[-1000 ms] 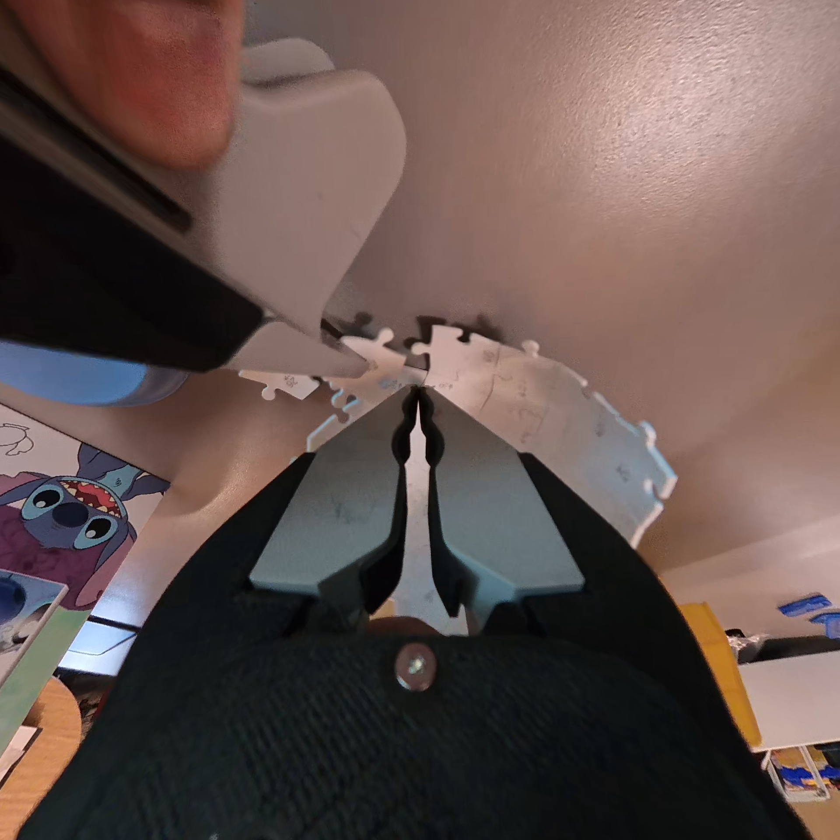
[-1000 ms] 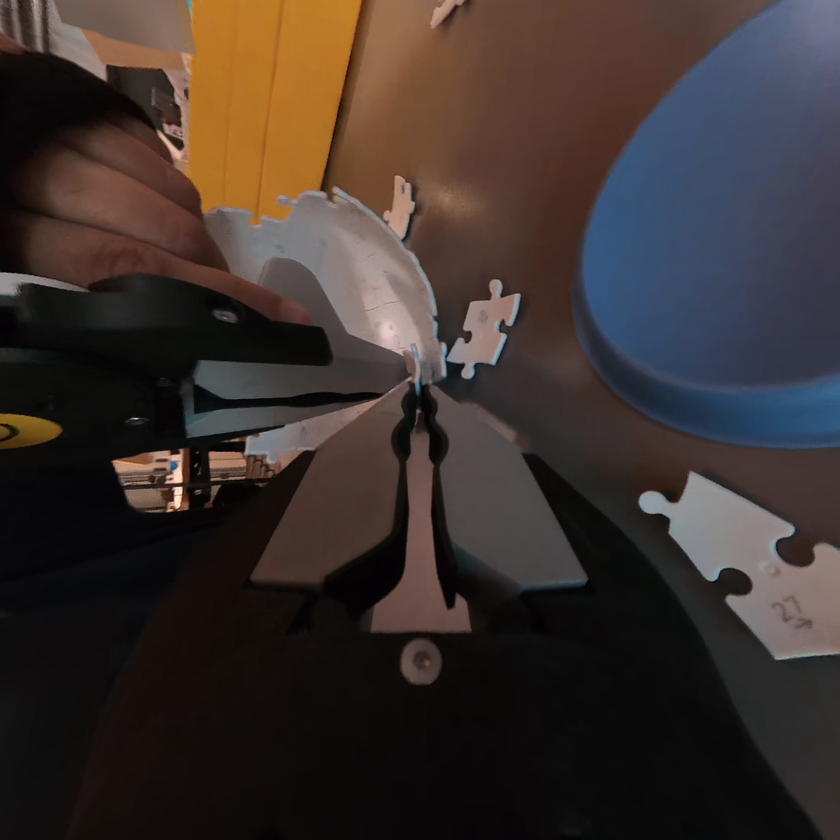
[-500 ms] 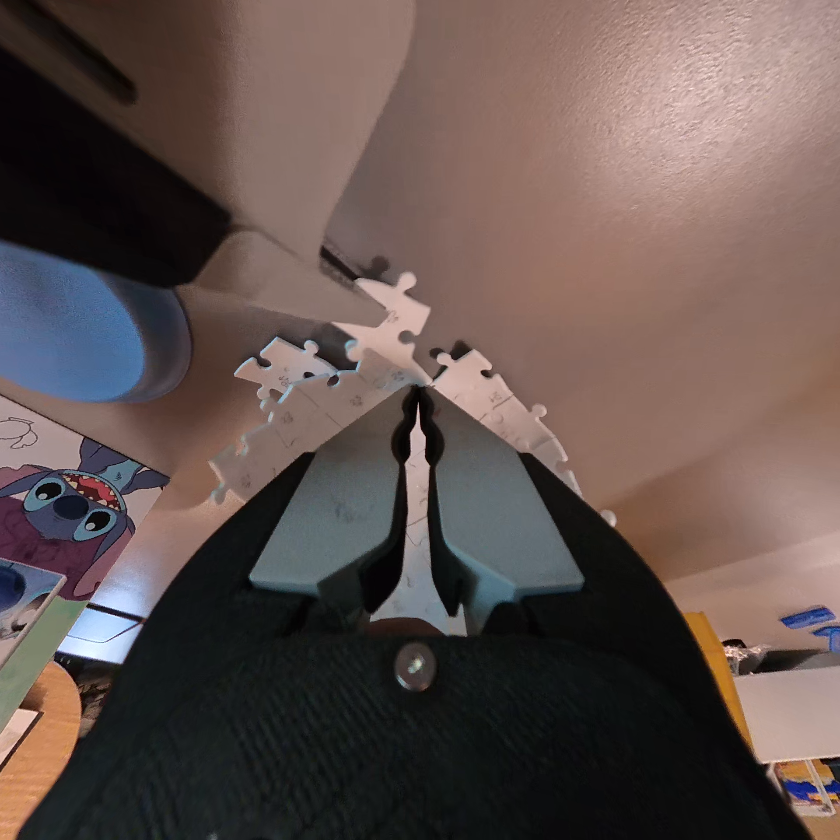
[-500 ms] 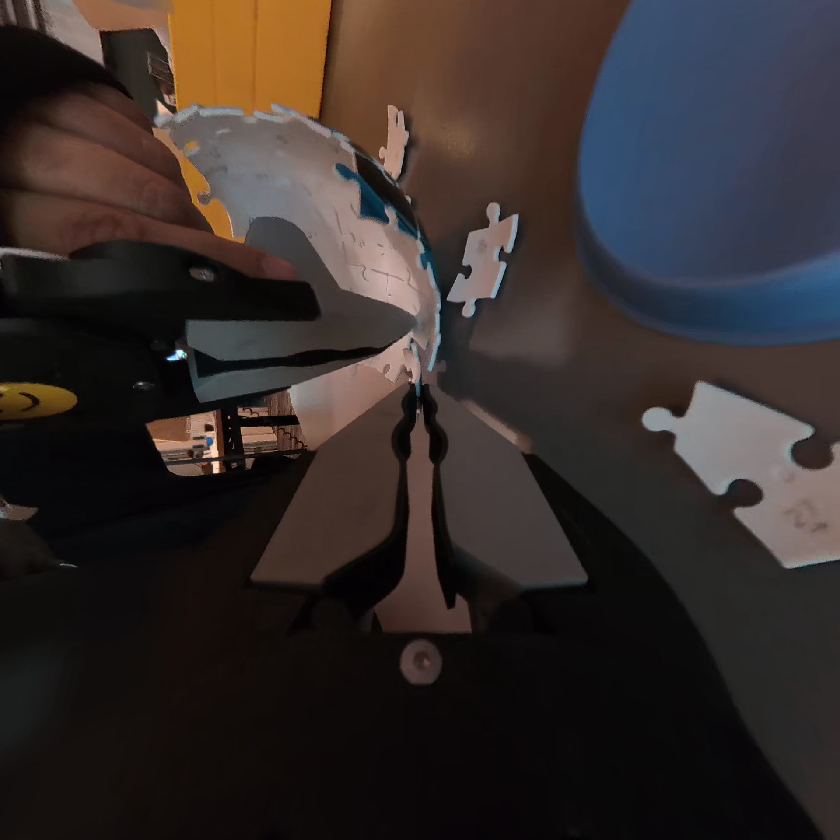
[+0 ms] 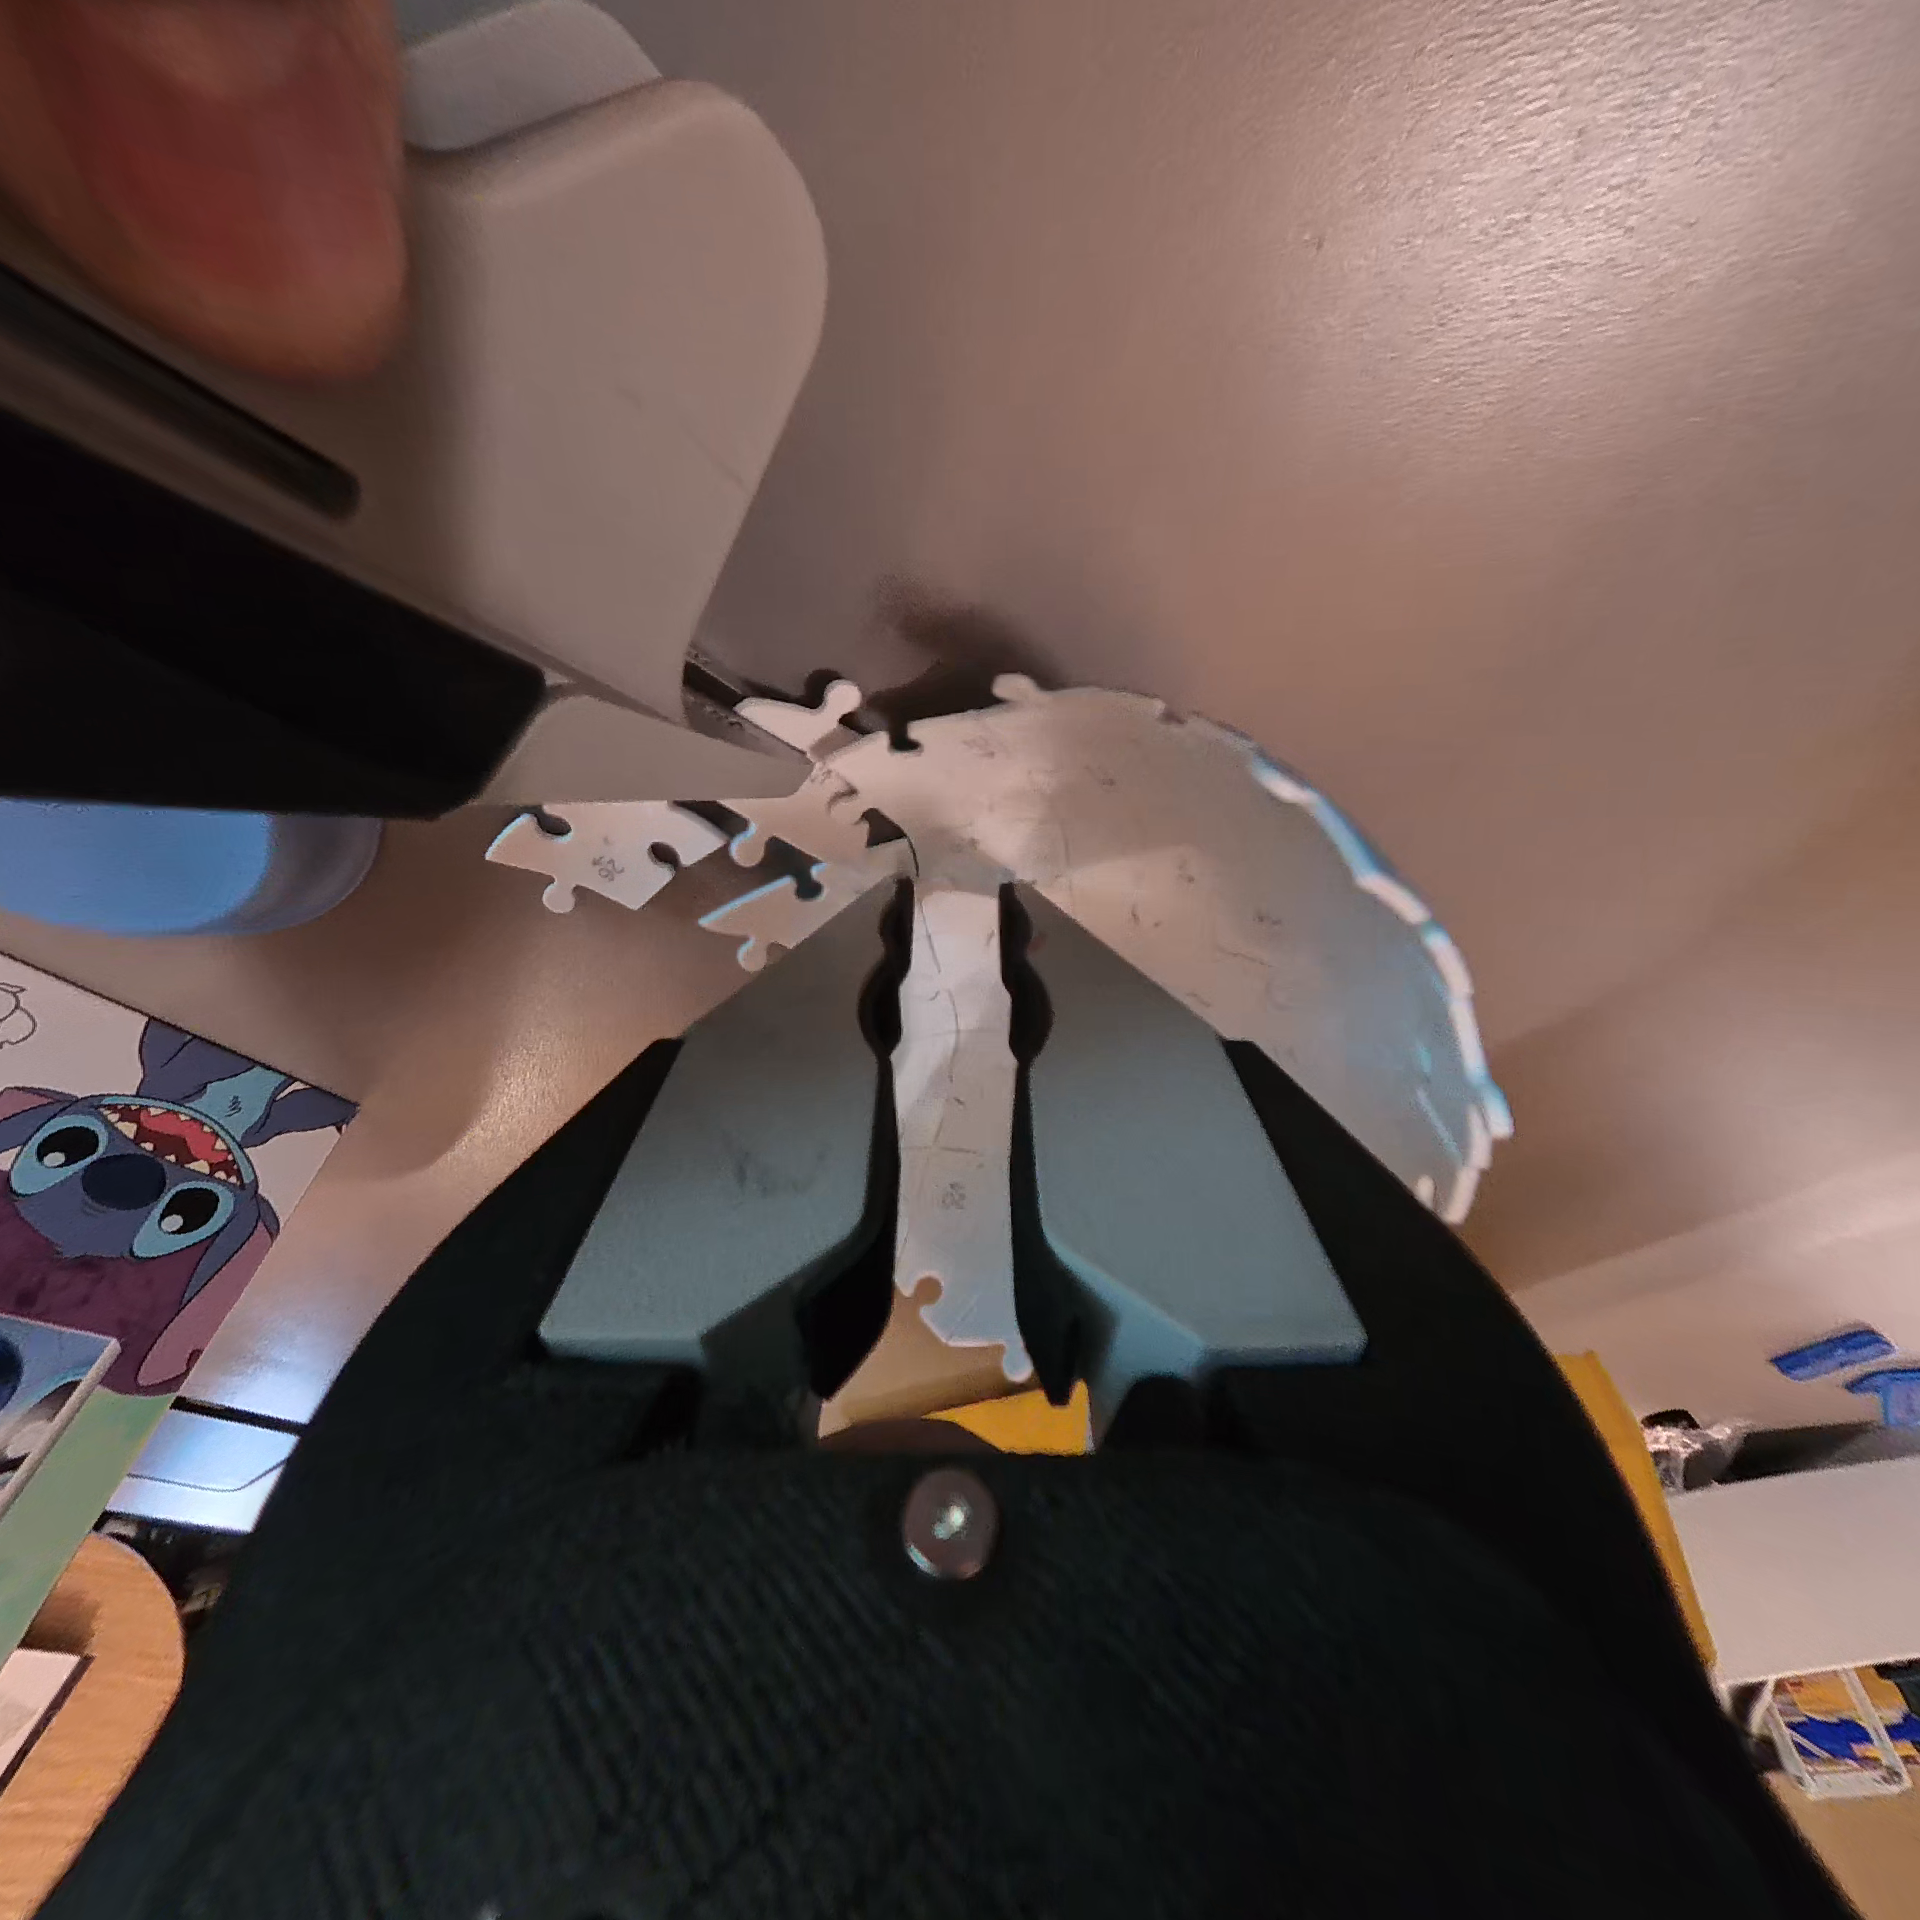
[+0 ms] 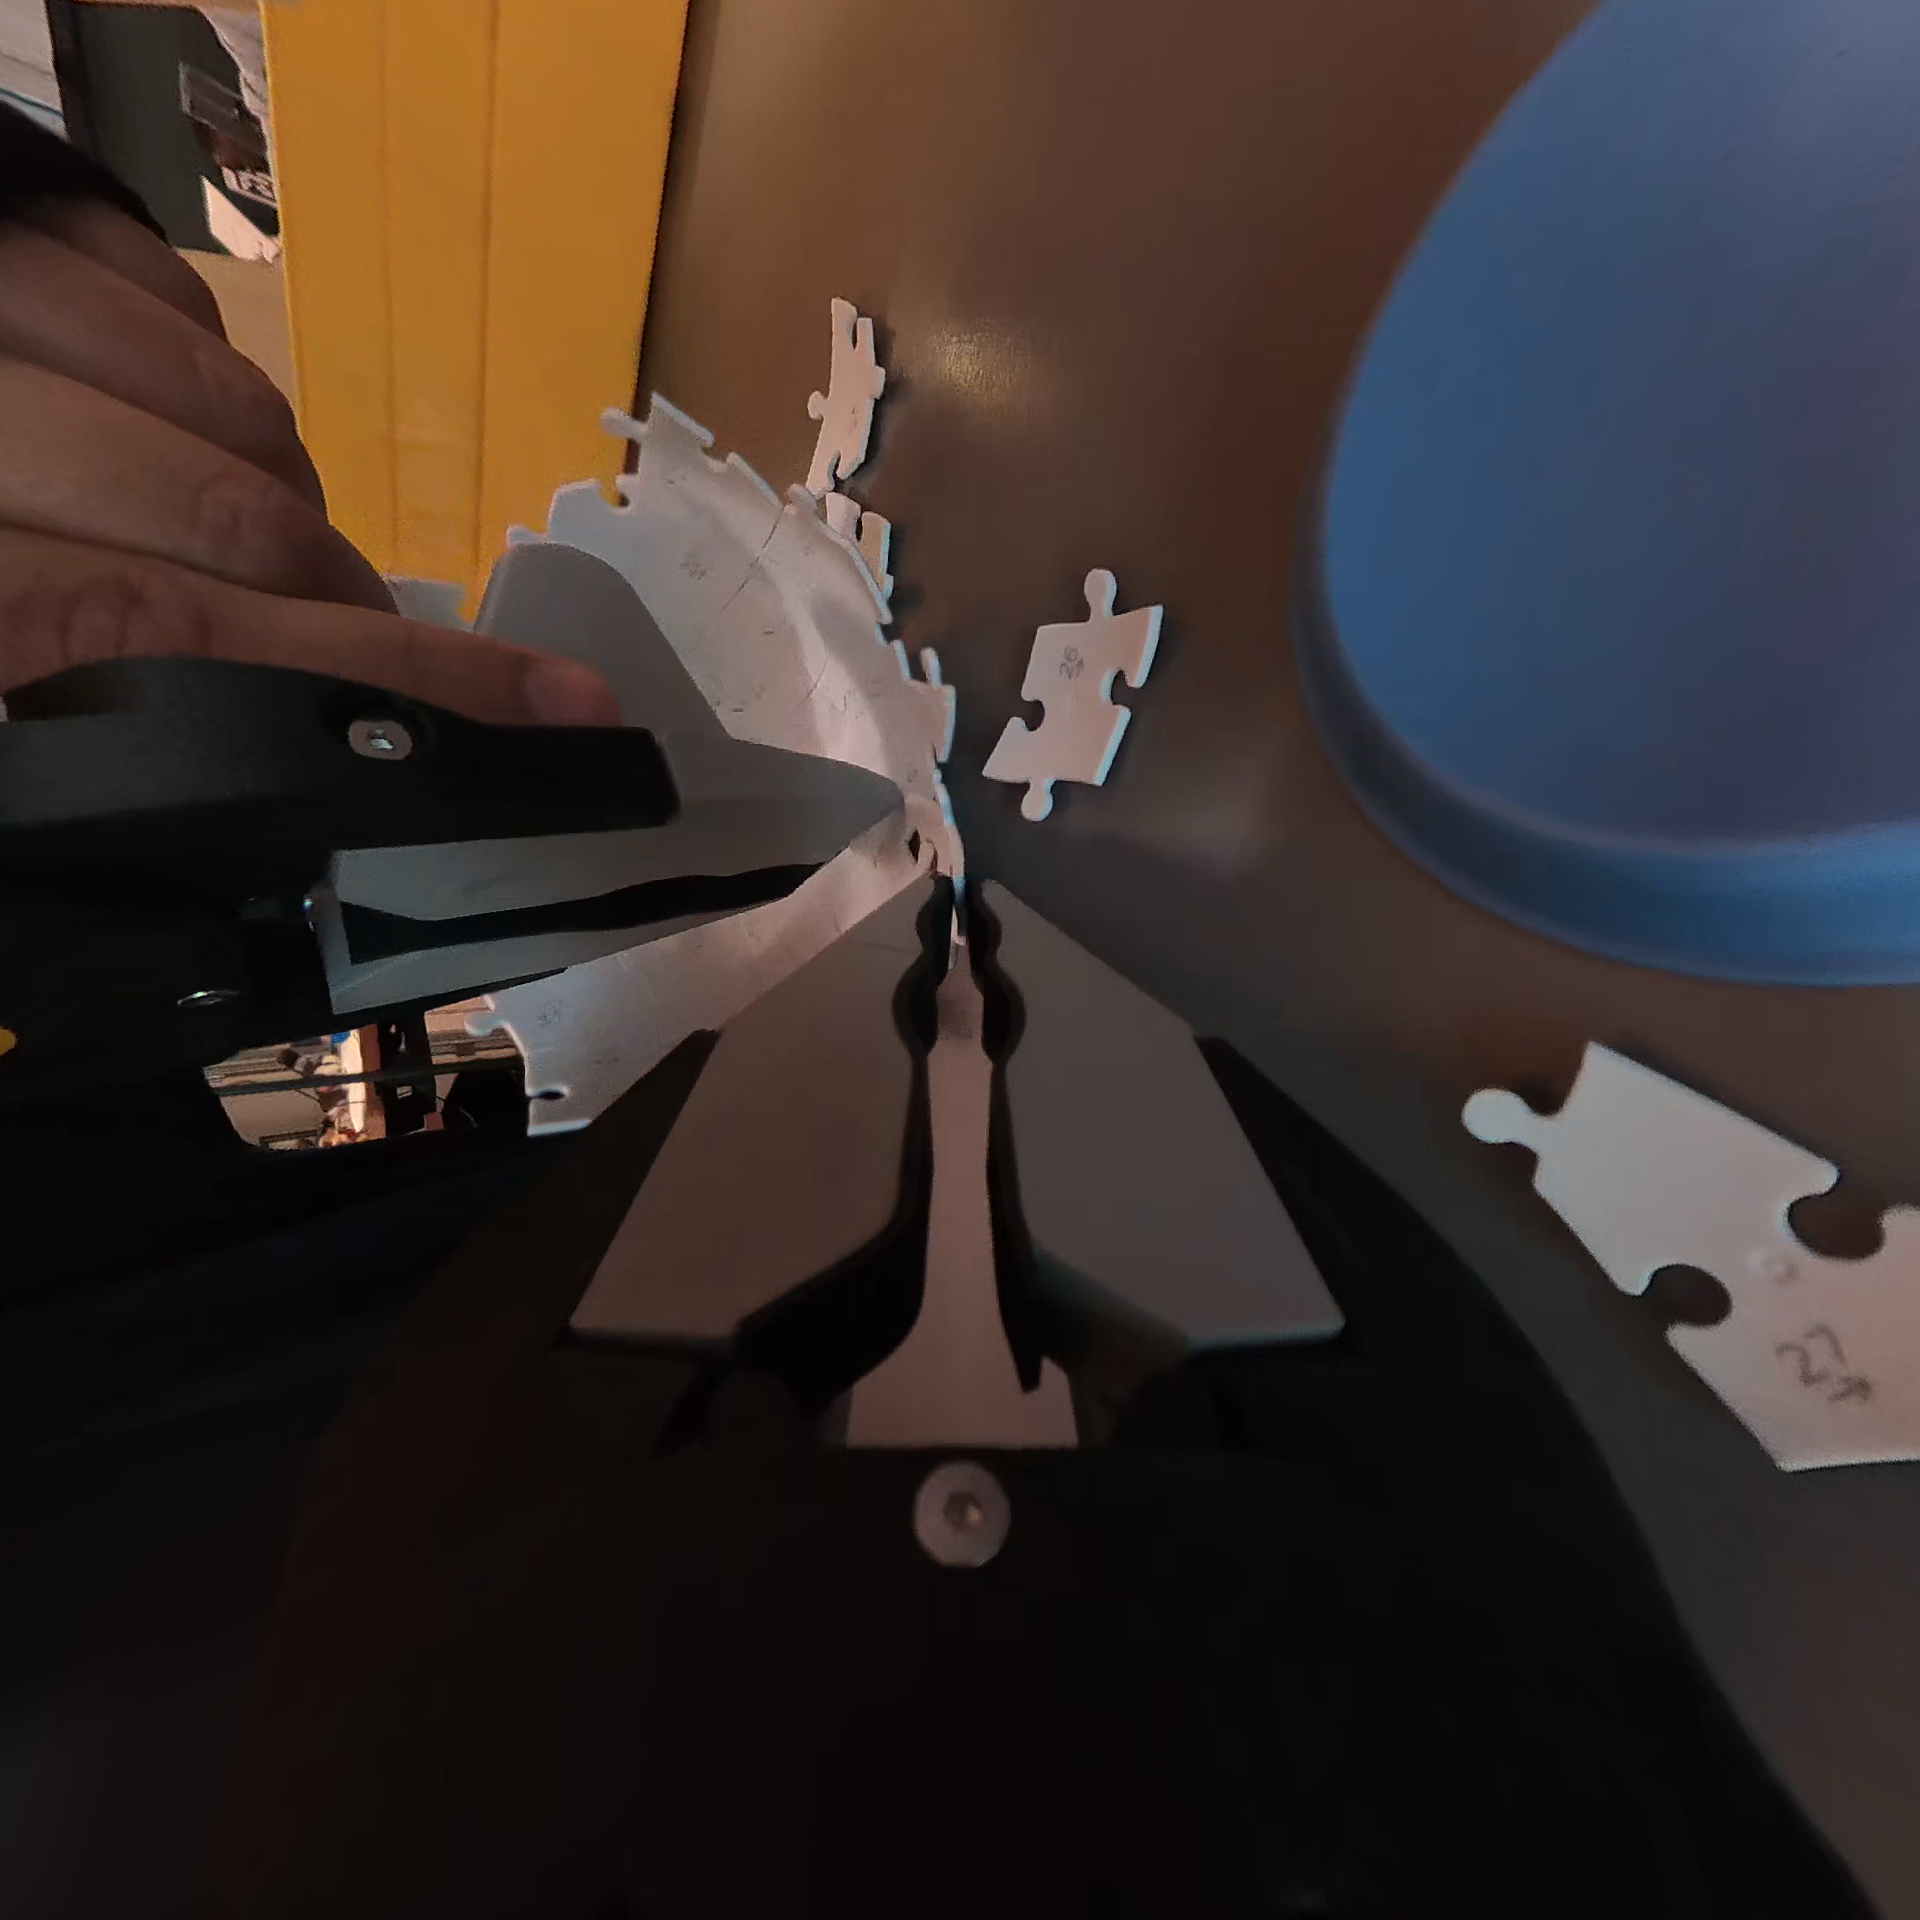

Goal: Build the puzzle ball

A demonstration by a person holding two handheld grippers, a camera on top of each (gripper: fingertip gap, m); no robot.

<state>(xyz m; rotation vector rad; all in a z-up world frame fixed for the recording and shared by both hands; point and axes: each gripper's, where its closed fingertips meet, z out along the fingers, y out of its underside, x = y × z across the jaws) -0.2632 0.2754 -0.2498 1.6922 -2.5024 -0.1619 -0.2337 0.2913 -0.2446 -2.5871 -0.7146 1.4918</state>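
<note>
The partly built puzzle ball, a curved white shell (image 5: 1195, 883) with blue on its outer side, is held just above the brown table. My left gripper (image 5: 951, 883) is shut on the shell's wall, which runs between the slightly parted fingers. My right gripper (image 6: 961, 894) is shut on a small white puzzle piece (image 5: 810, 717) and holds it against the shell's rim (image 6: 769, 644). The right gripper also shows in the left wrist view (image 5: 769, 758), coming in from the left. The left gripper also shows in the right wrist view (image 6: 883, 821), with a hand (image 6: 156, 520) on it.
Loose white pieces lie on the table (image 5: 1351, 416): one beside the rim (image 6: 1075, 696), one farther off (image 6: 852, 395), a larger one at the right (image 6: 1704, 1247). A blue round dish (image 6: 1662, 520) stands close by. A cartoon picture sheet (image 5: 125, 1195) lies at the left and a yellow panel (image 6: 468, 260) stands behind. My two grippers' fingertips are within a few centimetres of each other. My right tips are roughly 10 cm from the blue round dish (image 6: 1662, 520).
The shell has swung back to the right of my left fingers, which now stand a little wider apart. My right gripper has brought its piece down against the rim.
</note>
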